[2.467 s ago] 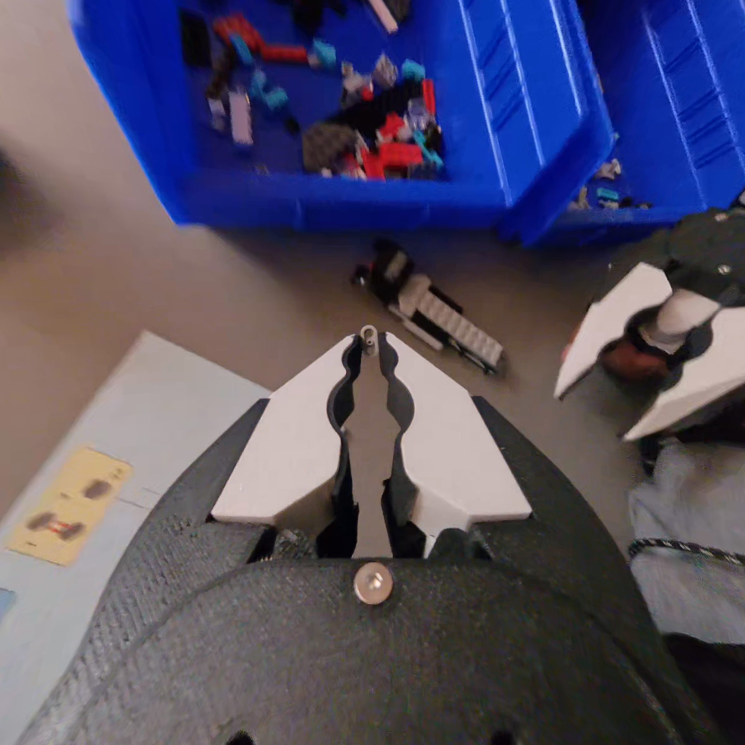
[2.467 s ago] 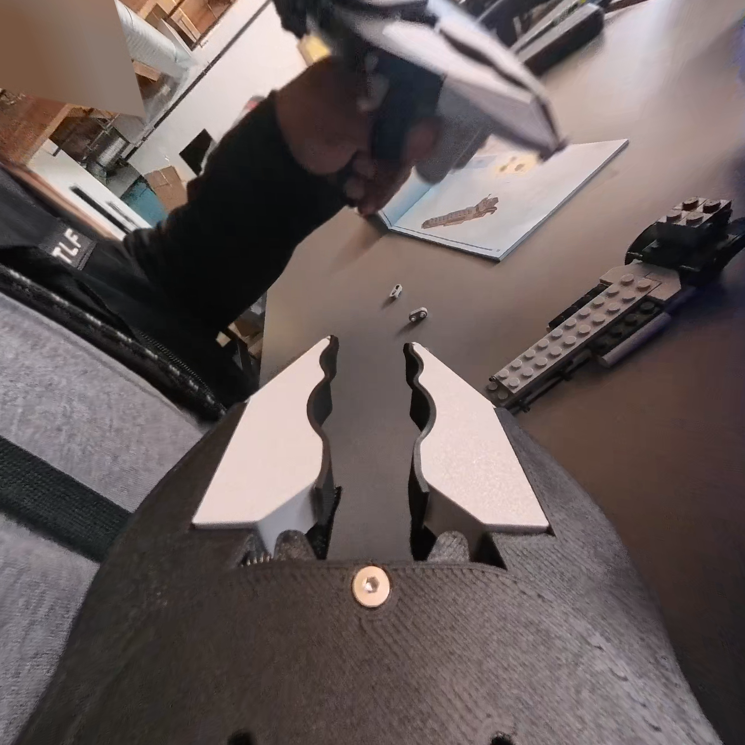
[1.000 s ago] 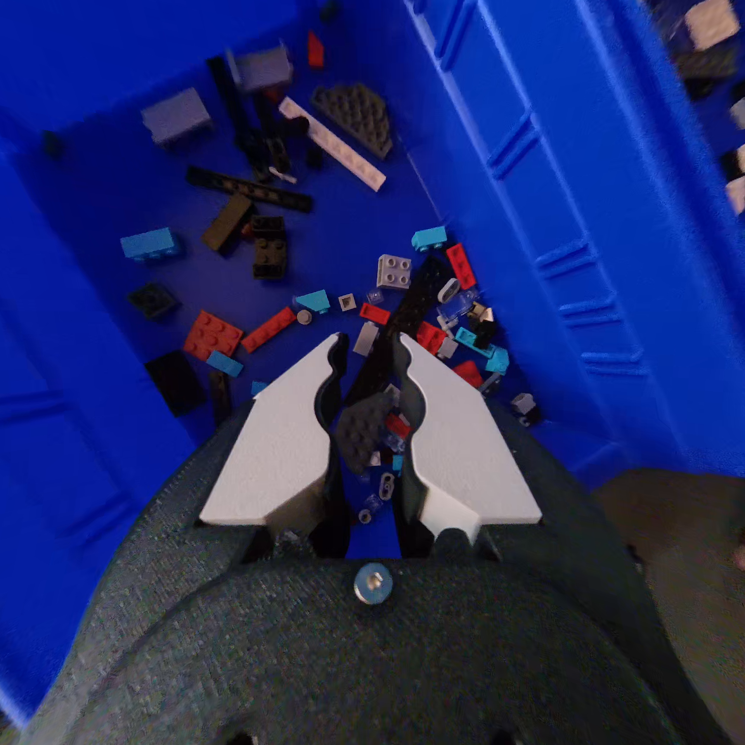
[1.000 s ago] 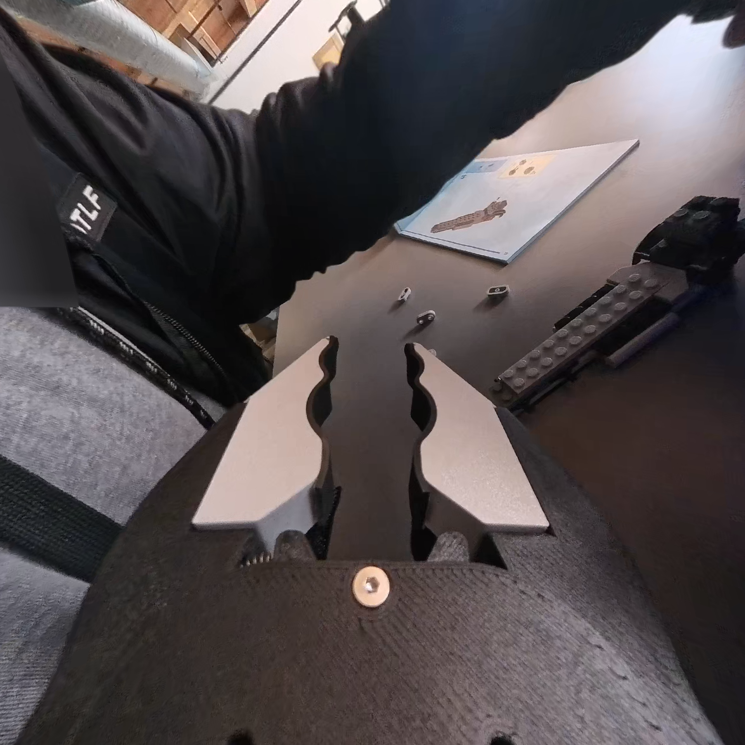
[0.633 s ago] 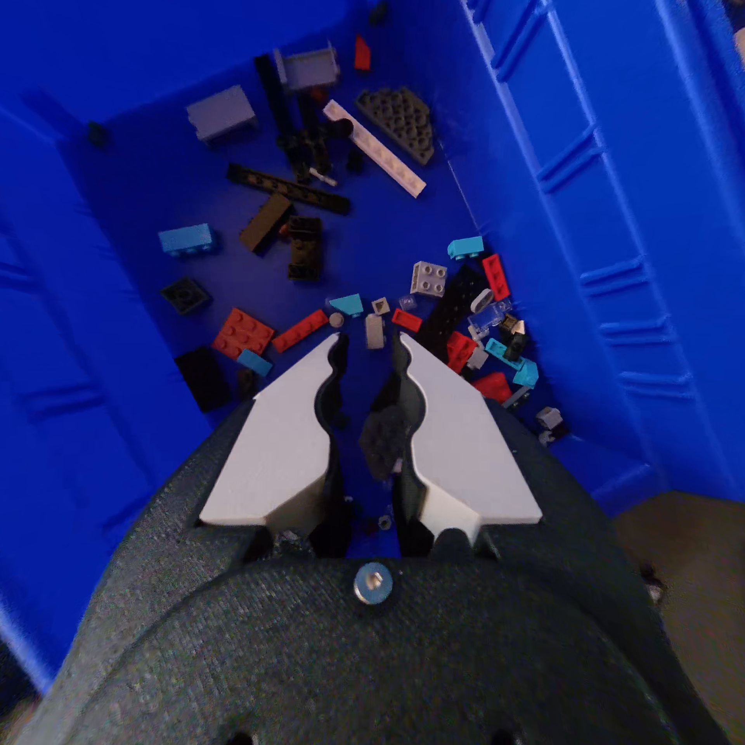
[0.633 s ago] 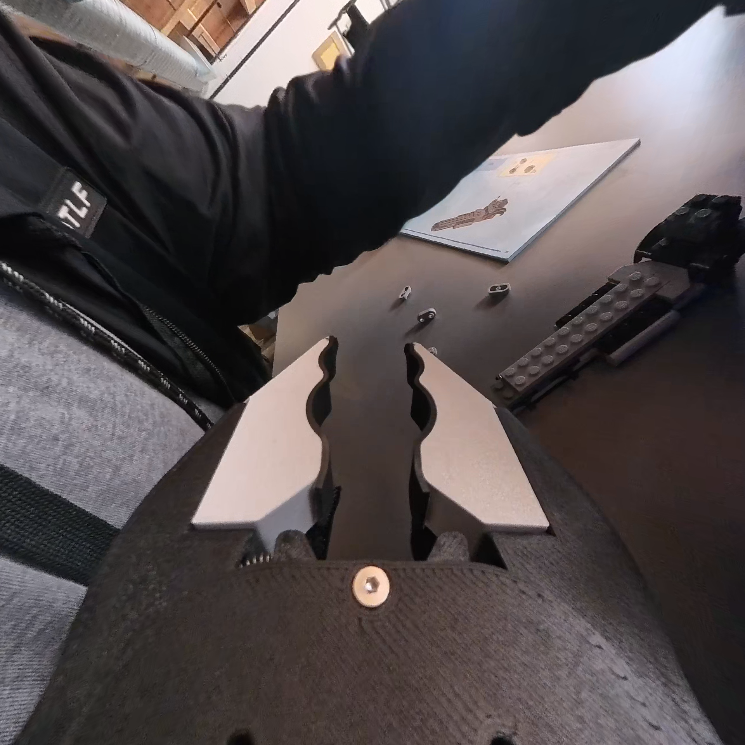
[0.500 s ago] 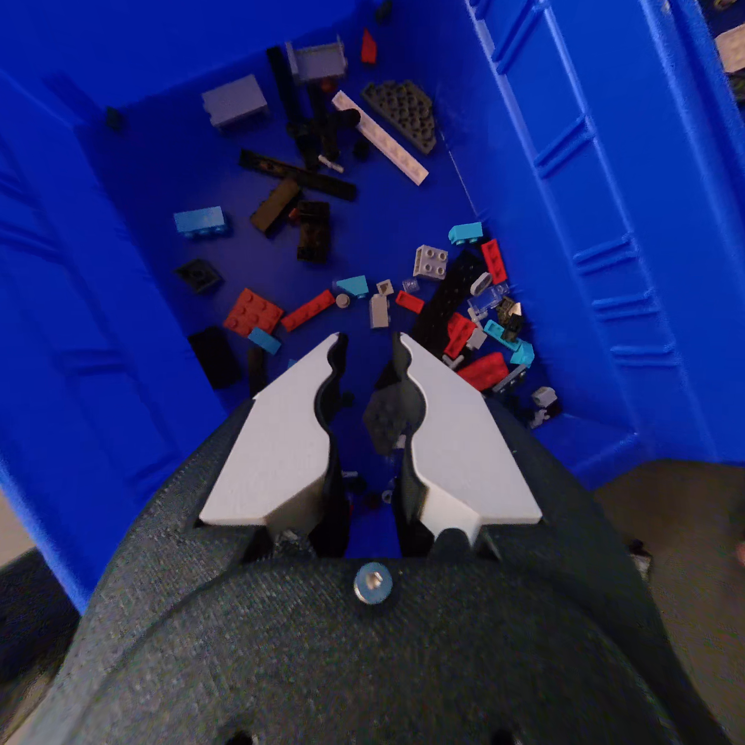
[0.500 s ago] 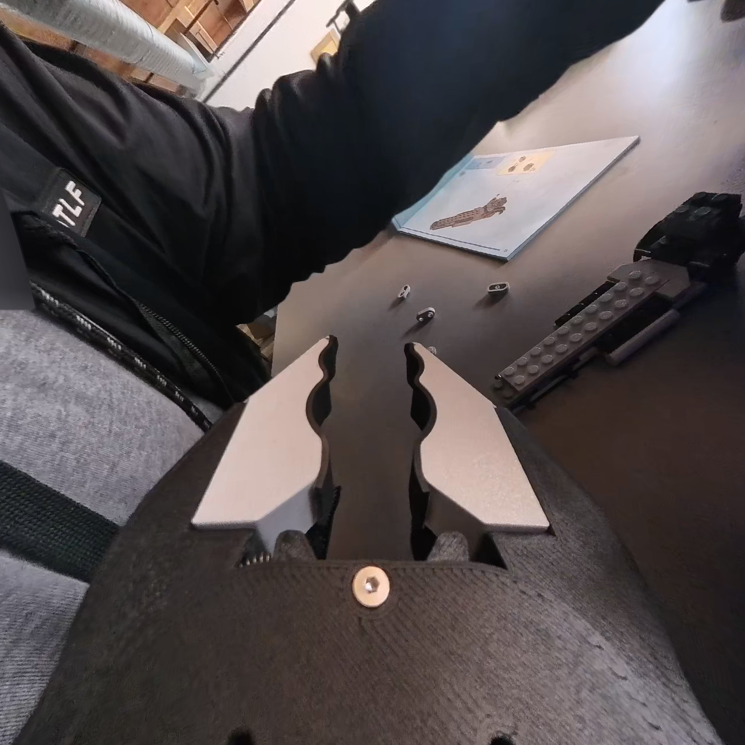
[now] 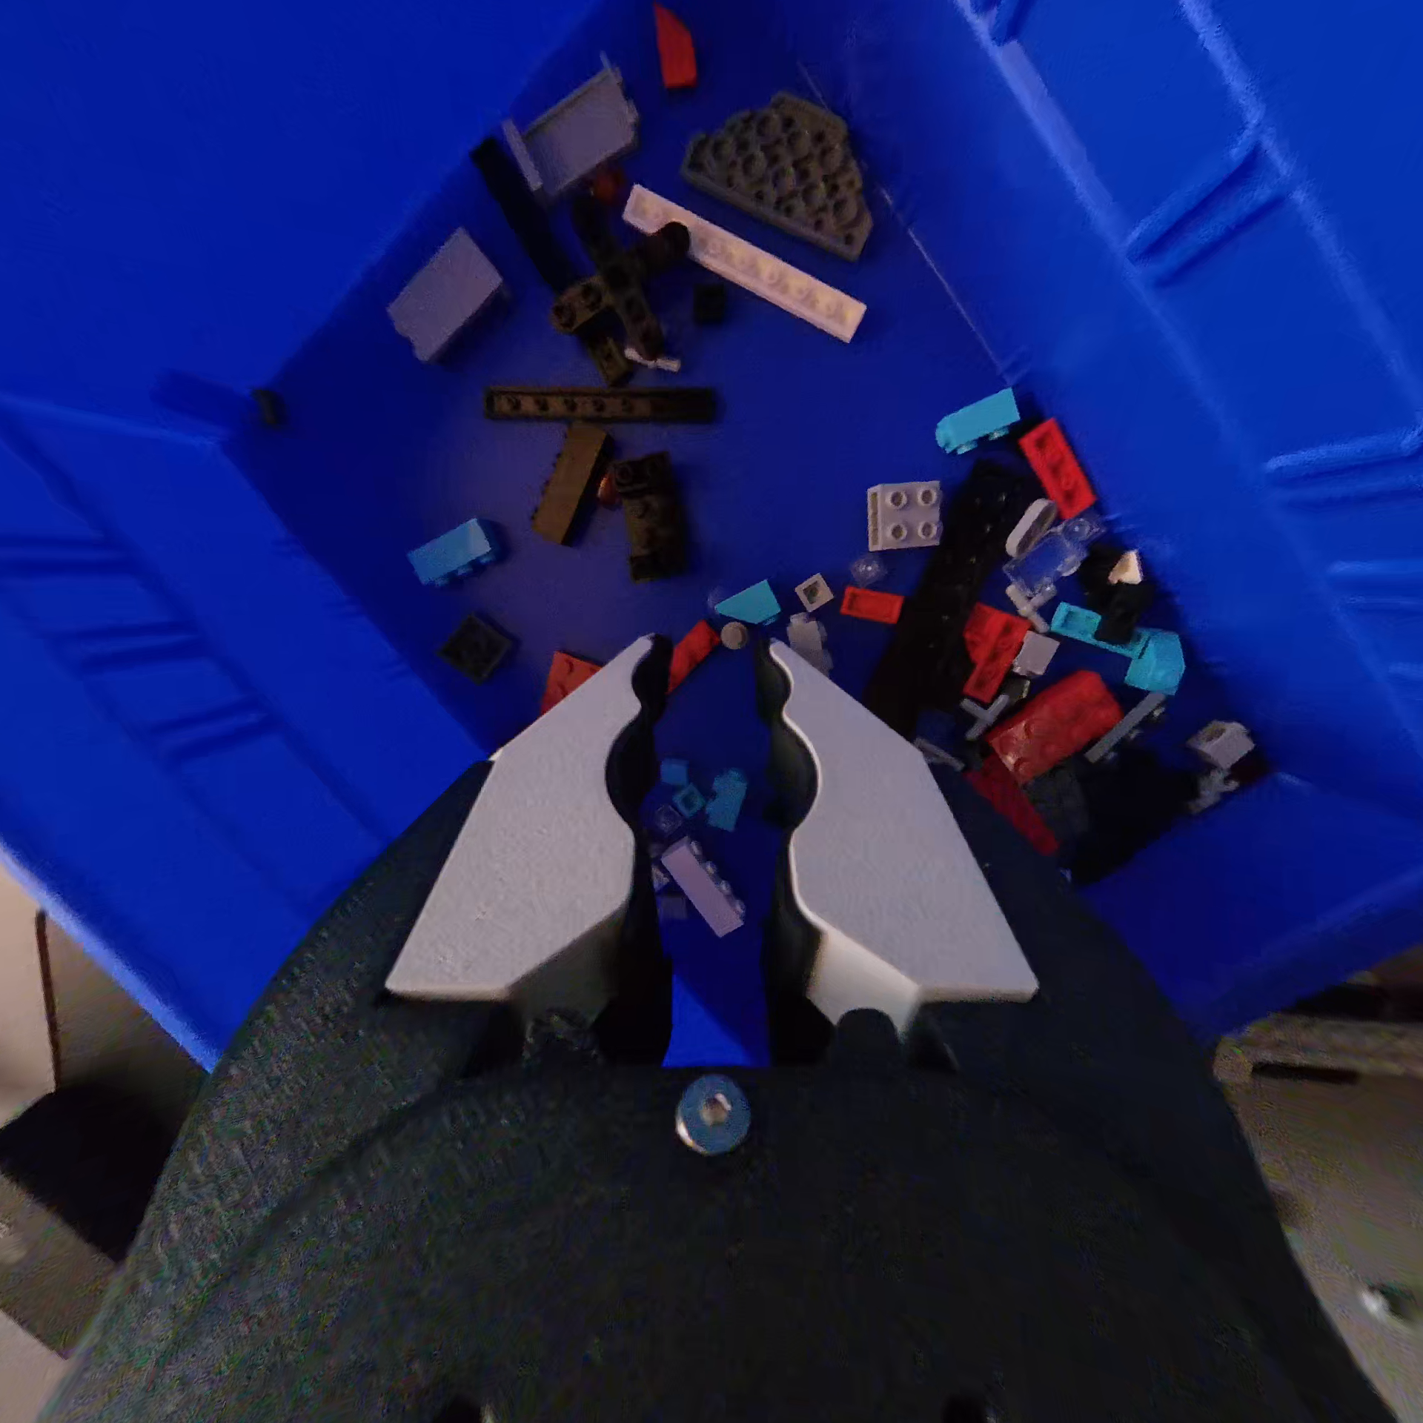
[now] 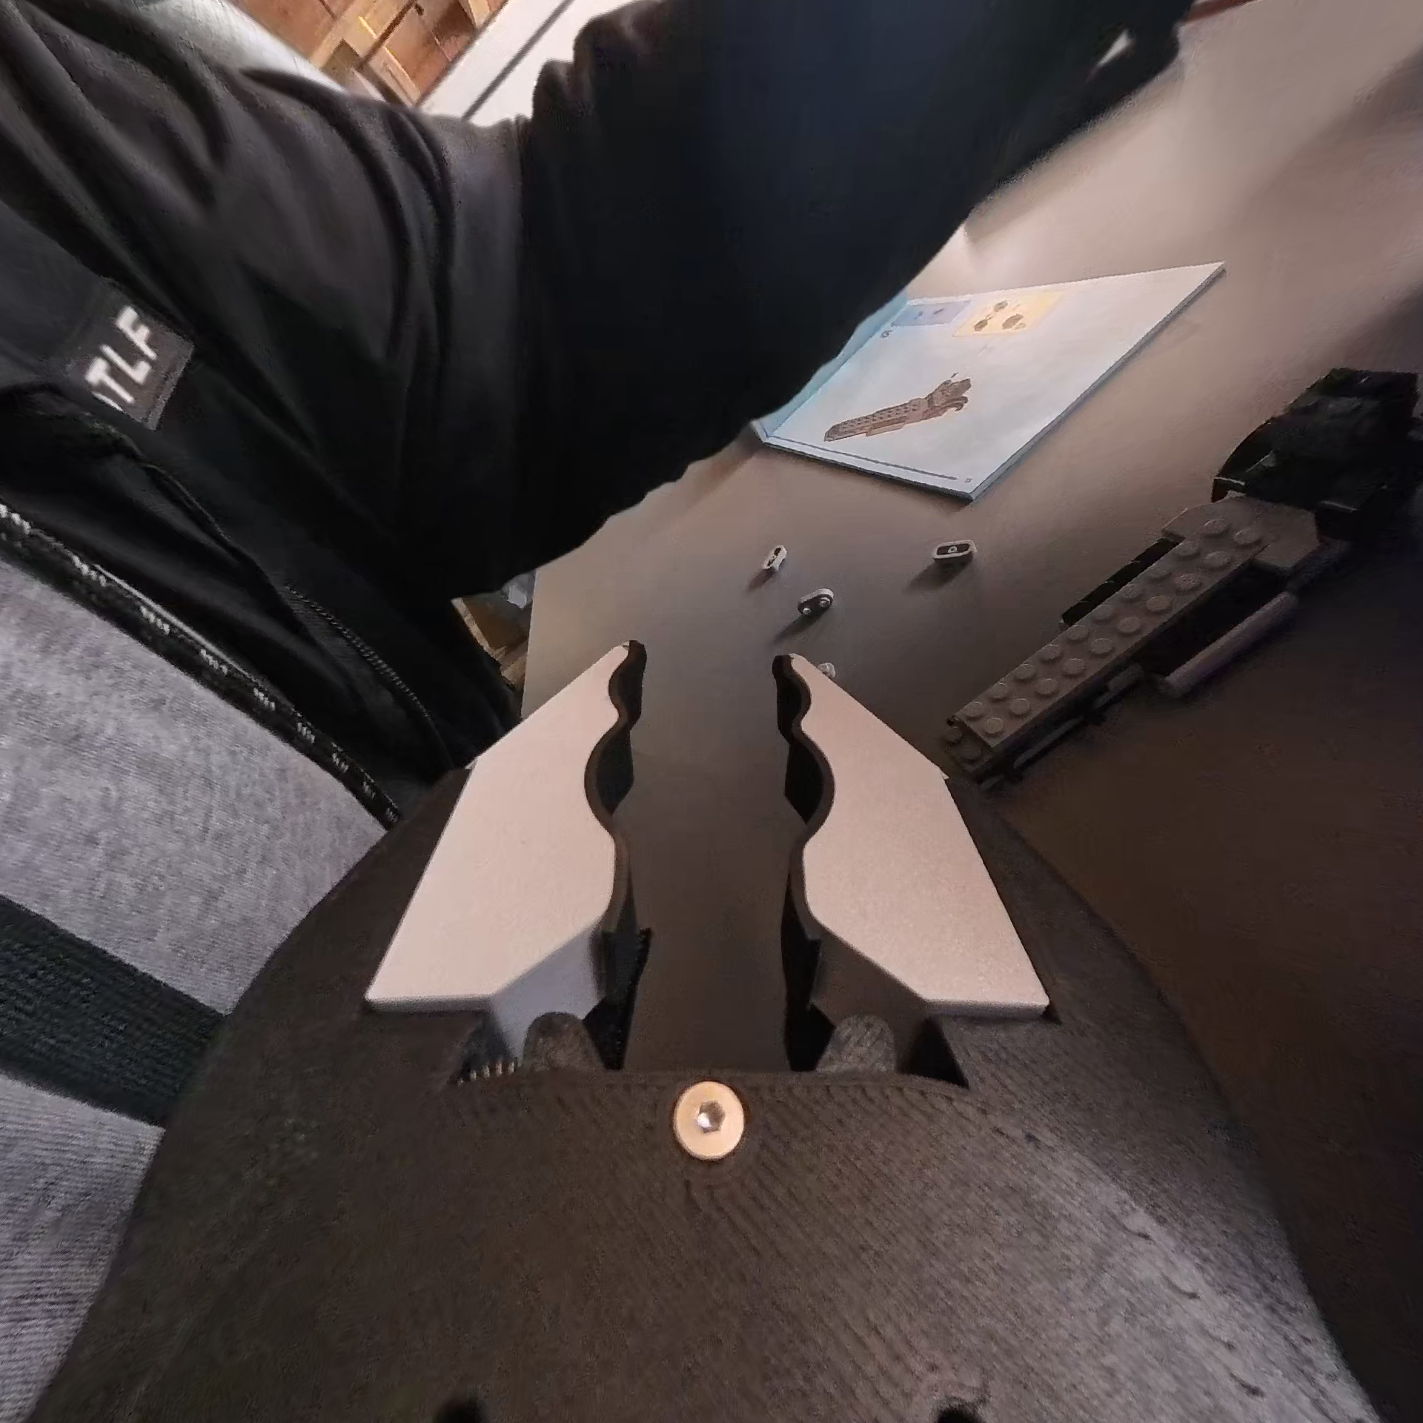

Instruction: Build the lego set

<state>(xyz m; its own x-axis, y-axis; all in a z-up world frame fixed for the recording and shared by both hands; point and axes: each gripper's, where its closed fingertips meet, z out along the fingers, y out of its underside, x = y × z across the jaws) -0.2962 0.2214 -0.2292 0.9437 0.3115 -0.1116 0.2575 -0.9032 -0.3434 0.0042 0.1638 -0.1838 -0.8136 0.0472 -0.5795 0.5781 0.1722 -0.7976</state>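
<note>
Loose bricks (image 9: 993,647) in bin; grey build (image 10: 1140,639) flat on table

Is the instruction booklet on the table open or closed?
Open. The booklet lies flat on the dark table, showing a page with a drawing of the model and small coloured boxes.

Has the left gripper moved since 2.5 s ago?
Yes. The left gripper went from above the table near the partly built model forward into the blue bin, now open over loose bricks.

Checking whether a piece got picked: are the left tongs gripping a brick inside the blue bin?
No: the left tongs hang open over the blue plastic bin, with loose bricks lying below the gap.
</note>
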